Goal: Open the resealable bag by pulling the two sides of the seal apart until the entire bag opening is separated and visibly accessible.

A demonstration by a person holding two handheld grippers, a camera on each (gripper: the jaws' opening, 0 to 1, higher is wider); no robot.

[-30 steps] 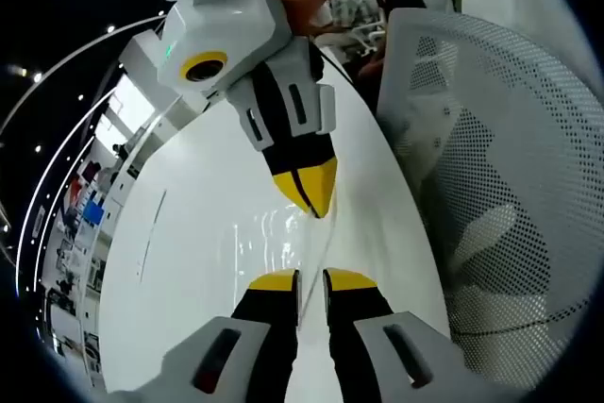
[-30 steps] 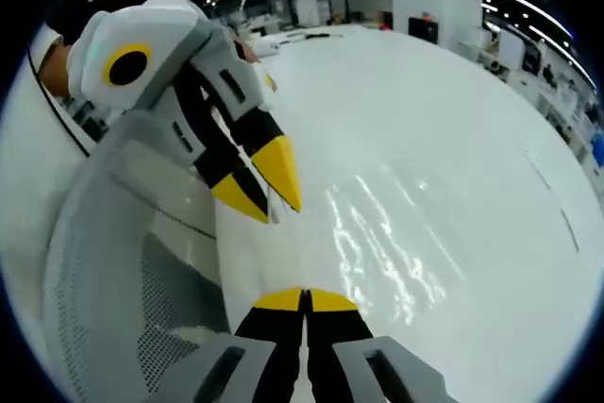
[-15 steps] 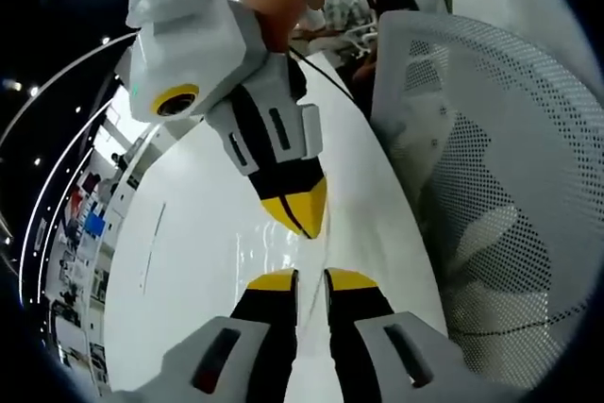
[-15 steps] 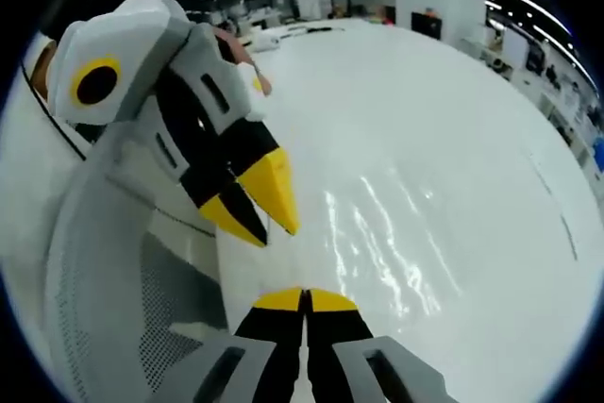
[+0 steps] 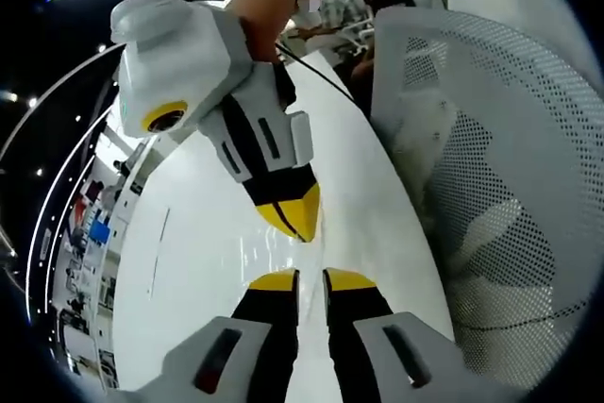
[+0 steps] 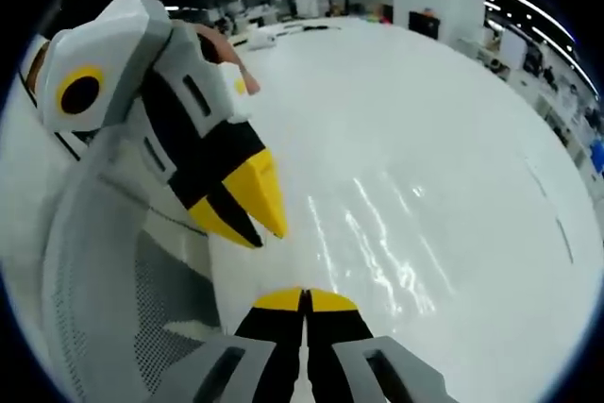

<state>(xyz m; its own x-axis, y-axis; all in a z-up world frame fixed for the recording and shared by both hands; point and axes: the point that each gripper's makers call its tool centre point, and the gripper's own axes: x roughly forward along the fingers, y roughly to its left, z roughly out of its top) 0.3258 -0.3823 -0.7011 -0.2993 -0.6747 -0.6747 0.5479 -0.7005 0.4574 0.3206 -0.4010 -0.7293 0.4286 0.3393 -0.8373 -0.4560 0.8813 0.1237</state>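
the clear bag [image 6: 368,252] hung between the two tongs over the white tabletop [image 6: 444,120], its glossy film barely readable (the seal itself was too faint to make out). the left tongs [image 5: 310,279] and right tongs [image 6: 304,298] were each clamped on a side of it, so the pull-apart seemed in hand; next they likely needed to draw apart steadily.

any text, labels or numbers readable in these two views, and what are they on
No text can be read in either view.
The right gripper and the left gripper: yellow tips and grey slots, no lettering.
The white table: bare and glossy, no markings.
The mesh chair: no label.
The background shelves: coloured items too small and blurred to read.
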